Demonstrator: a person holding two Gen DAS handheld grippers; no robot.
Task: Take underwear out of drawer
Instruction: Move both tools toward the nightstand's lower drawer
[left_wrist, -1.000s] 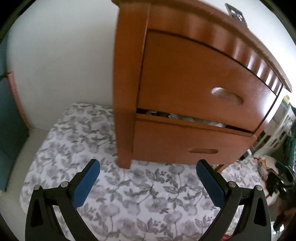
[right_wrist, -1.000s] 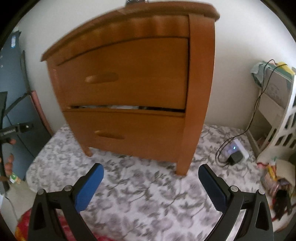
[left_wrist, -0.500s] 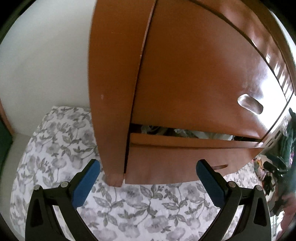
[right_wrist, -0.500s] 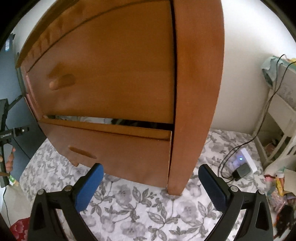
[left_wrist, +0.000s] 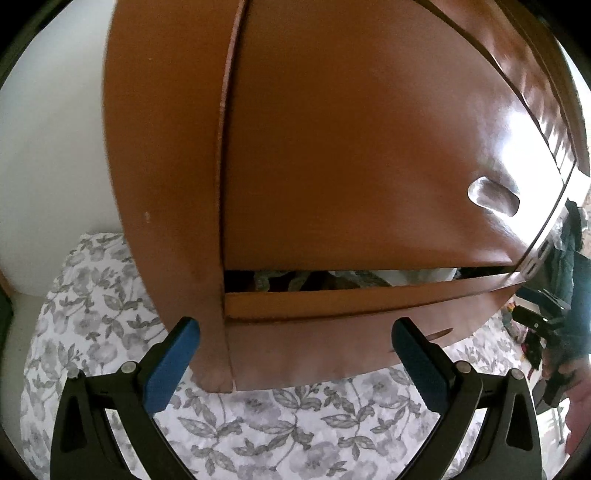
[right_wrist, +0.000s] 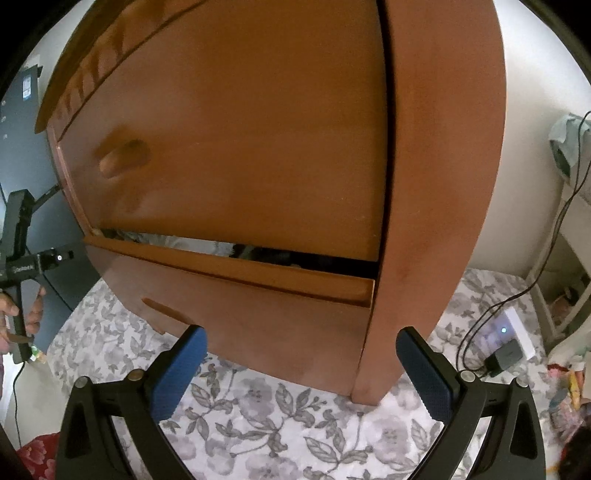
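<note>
At the nightstand front | both claws are closing in since a second ago, left claw (left_wrist: 295, 354) and right claw (right_wrist: 301, 354) gaping empty | underwear (left_wrist: 413, 275) is sitting inside the ajar lower drawer (right_wrist: 258, 306) | pulling it open comes next.

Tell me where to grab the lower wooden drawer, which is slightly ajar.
Probably the lower wooden drawer's exposed top edge, from the front and above: it stands out from the wooden dresser, leaving a gap for a finger. Its recessed handle looks shallow.
</note>
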